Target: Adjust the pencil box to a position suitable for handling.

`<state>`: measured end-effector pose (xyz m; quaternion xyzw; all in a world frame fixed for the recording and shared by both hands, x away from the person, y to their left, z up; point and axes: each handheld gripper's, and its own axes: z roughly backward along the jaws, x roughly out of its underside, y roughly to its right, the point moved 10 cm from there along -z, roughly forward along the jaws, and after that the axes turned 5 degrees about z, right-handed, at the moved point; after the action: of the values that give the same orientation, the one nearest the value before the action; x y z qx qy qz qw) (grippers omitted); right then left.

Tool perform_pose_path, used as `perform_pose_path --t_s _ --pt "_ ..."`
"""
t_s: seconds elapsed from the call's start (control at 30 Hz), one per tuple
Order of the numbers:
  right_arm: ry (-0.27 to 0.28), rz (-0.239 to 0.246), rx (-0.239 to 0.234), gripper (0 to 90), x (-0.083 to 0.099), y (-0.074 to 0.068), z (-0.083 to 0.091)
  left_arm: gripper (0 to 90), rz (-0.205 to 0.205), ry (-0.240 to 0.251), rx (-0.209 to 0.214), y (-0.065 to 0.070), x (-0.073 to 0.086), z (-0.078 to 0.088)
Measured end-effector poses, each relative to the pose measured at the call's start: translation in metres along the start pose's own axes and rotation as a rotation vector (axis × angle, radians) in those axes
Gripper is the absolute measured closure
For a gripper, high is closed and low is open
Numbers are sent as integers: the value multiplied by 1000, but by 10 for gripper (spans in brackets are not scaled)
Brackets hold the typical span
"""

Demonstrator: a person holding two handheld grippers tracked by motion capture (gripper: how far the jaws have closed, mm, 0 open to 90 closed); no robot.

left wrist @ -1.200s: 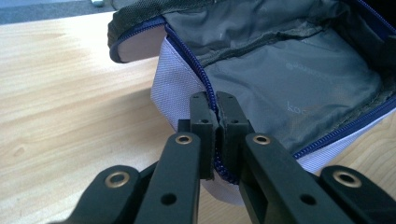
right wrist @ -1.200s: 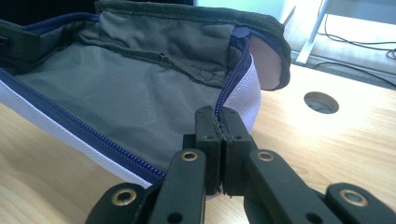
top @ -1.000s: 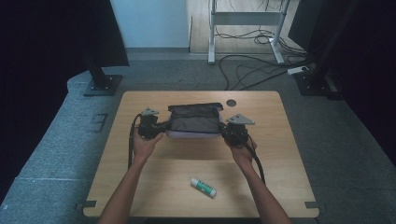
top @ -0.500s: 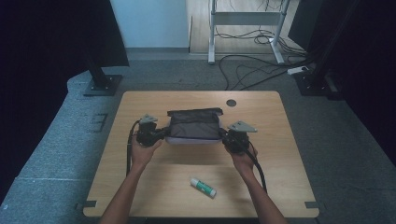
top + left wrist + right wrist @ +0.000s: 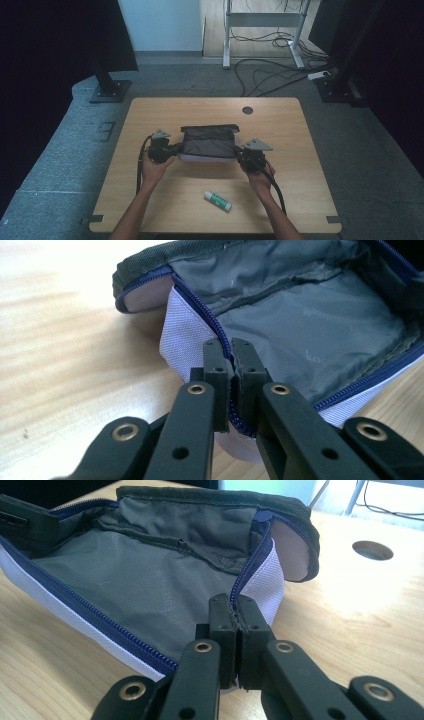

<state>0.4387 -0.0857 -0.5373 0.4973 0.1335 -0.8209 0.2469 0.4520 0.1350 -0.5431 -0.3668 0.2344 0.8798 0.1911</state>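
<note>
Left gripper (image 5: 231,347): jaws clamped on zipper edge at one end of open pouch (image 5: 310,320). Right gripper (image 5: 234,605): jaws pinched on zipper edge at opposite end. Pouch (grey lining, blue zip, white side panel) sits mid-table (image 5: 150,115), mouth spread between both grippers. Glue stick (image 5: 218,200) lies nearer person, apart from pouch. Round cable hole (image 5: 247,110) beyond pouch.

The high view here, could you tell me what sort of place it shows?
Probably a lab or recording workspace: a wooden table on grey carpet, loose cables across the floor behind it, and dark stands at the sides.
</note>
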Motion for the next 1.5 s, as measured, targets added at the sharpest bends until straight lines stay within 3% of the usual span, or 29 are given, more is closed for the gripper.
perform_pose_path --t_s 0.4,0.83,1.0,1.07,1.1,1.23,1.5 --pt "-88 -8 -8 868 38 -4 -18 863 34 -67 -10 -10 26 -23" --pt "-142 4 -22 810 54 -5 -23 796 46 -108 8 -11 37 -30" --pt "-139 15 -15 757 54 -4 -23 698 38 -112 19 -10 37 -29" --pt "-135 14 -14 692 53 -4 -23 605 56 -109 18 -11 37 -29" --pt "-129 15 -8 620 53 -3 -23 510 60 -111 11 -12 37 -29" --pt "-88 18 17 502 46 1 -20 345 77 -90 -2 -13 33 -27" --pt "-38 -9 0 438 33 3 -9 268 75 -45 -5 -13 25 -15"
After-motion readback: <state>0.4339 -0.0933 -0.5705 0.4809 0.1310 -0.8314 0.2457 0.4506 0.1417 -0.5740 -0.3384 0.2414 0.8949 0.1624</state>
